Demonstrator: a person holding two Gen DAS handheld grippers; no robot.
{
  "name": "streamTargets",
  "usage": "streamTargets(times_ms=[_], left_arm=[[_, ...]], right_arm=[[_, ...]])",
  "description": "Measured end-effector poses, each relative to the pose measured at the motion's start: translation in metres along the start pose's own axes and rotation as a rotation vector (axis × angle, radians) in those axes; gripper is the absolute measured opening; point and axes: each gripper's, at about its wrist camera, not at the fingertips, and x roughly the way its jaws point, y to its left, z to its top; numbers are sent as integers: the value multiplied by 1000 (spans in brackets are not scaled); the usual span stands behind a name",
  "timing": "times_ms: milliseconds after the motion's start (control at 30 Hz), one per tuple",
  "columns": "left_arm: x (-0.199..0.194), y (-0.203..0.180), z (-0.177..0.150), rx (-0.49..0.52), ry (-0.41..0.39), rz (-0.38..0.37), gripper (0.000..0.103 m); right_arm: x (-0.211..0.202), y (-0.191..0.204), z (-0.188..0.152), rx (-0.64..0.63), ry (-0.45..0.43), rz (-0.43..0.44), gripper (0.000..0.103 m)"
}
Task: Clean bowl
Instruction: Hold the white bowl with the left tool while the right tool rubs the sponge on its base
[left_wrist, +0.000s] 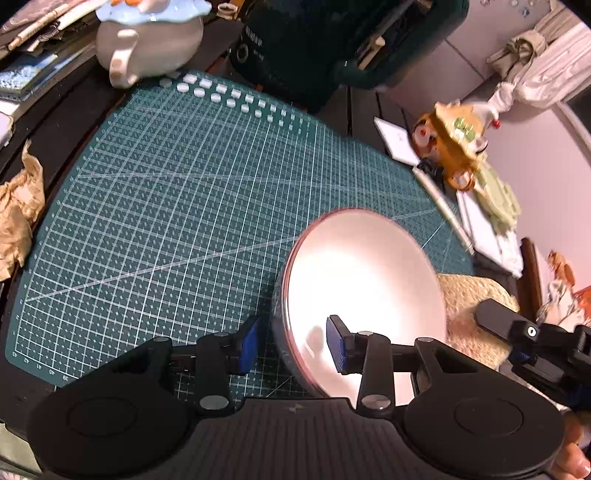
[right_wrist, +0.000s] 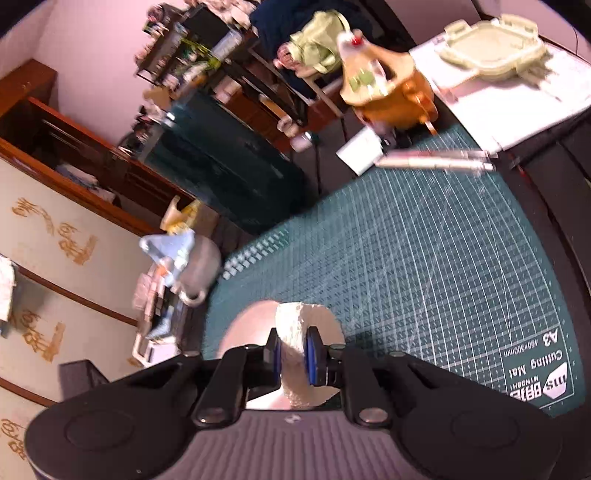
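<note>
Both tongs (left_wrist: 295, 341) at bowl (left_wrist: 365, 280) rim

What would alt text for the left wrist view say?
The left gripper clamps the near rim of a tilted pink bowl, one of its fingers inside and one outside, over a green cutting mat. The right gripper holds a fuzzy cream cloth beside the bowl.

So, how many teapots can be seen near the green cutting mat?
2. A white teapot with a blue lid stands at the mat's far left corner; an orange teapot stands beside its far right edge. Others may be hidden.
</note>
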Motion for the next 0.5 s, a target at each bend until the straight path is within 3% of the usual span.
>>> streamTargets(times_ms=[167,367,500], left_arm=[[1,-1,-1,12,-6,0,37],[1,-1,-1,16,-8,-1,37],[1,-1,0,11,-6,-4,37]], right_arm=[[-18,7,6,-10,-58,53,12],[2,0,1,9,8,-4,12],[-17,8,6,-9,-60,48,12]])
